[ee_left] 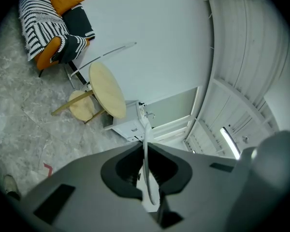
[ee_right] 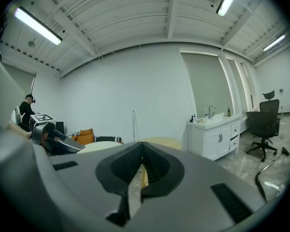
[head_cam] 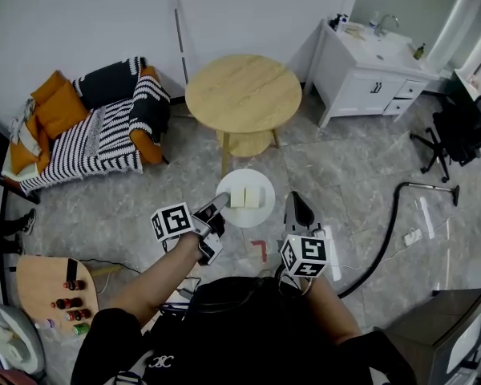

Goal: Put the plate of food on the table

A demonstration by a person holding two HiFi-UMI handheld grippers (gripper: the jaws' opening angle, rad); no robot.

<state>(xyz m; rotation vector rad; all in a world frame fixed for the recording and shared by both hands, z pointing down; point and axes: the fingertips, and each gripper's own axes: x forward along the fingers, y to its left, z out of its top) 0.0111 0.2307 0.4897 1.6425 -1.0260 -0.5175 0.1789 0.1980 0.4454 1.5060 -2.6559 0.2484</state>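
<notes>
A white plate (head_cam: 248, 215) carrying two pale food blocks (head_cam: 245, 196) hangs over the floor in front of me. My left gripper (head_cam: 216, 205) is shut on the plate's left rim; in the left gripper view the plate (ee_left: 146, 149) shows edge-on between the jaws of that gripper (ee_left: 147, 178). My right gripper (head_cam: 297, 203) hovers just right of the plate, shut on nothing. From the right gripper (ee_right: 141, 170) the plate (ee_right: 94, 146) lies to the left. The round wooden table (head_cam: 243, 92) stands beyond the plate, its top bare.
A sofa with a striped blanket (head_cam: 96, 127) is at the left. A white sink cabinet (head_cam: 373, 74) and an office chair (head_cam: 457, 135) stand at the right. A black hose (head_cam: 393, 215) curves over the floor. A small stool with bottles (head_cam: 56, 283) sits near left.
</notes>
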